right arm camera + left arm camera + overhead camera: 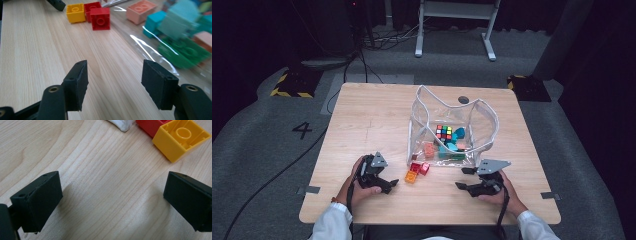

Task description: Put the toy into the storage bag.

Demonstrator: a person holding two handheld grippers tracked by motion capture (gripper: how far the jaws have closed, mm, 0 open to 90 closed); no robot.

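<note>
A clear plastic bag (453, 131) stands open on the wooden table (362, 115); inside are a Rubik's cube (443, 132) and several coloured bricks. Just outside its near left corner lie a yellow brick (411, 176) and two red bricks (420, 168). My left gripper (387, 176) is open on the table just left of them, with the yellow brick (181, 140) ahead of its right jaw. My right gripper (463, 178) is open near the bag's front right corner, nothing between its jaws. The right gripper view (115, 72) shows the yellow brick (75, 12) and a red brick (100, 15) farther off.
Through the bag's clear wall the right gripper view shows a salmon brick (141, 11), a teal brick (155, 23) and a green brick (185, 53). A dark round hole (463, 99) sits at the table's far edge. Bare wood spreads across the table's left half.
</note>
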